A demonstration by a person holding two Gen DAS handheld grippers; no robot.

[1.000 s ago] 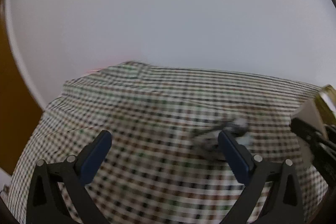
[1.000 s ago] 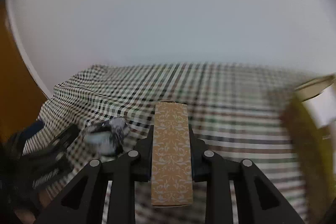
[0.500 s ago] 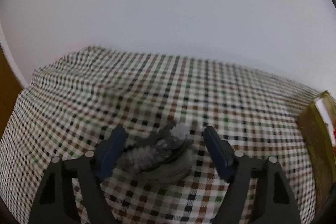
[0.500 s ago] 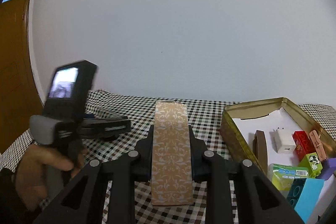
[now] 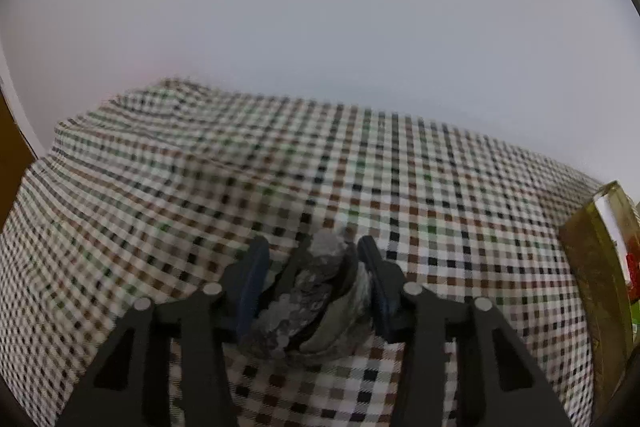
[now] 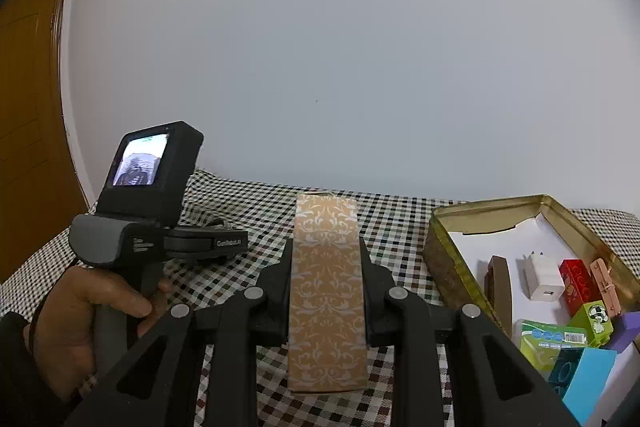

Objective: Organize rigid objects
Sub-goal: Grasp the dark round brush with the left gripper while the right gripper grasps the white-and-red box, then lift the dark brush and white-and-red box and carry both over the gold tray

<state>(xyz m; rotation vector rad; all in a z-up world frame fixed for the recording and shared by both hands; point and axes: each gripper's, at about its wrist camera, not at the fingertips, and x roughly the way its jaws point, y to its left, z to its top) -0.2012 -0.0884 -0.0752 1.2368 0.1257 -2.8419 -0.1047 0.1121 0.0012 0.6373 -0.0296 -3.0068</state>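
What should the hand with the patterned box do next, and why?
Probably carry the patterned box to the right and over the gold tin. The right gripper is already shut on the box, the tin sits open just to its right, and other small things already lie inside it, with bare white floor left near the tin's back wall.

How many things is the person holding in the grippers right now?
2. The left gripper pinches a gray shell-like thing over the checkered cloth. The right gripper holds a tan patterned box beside the gold tin.
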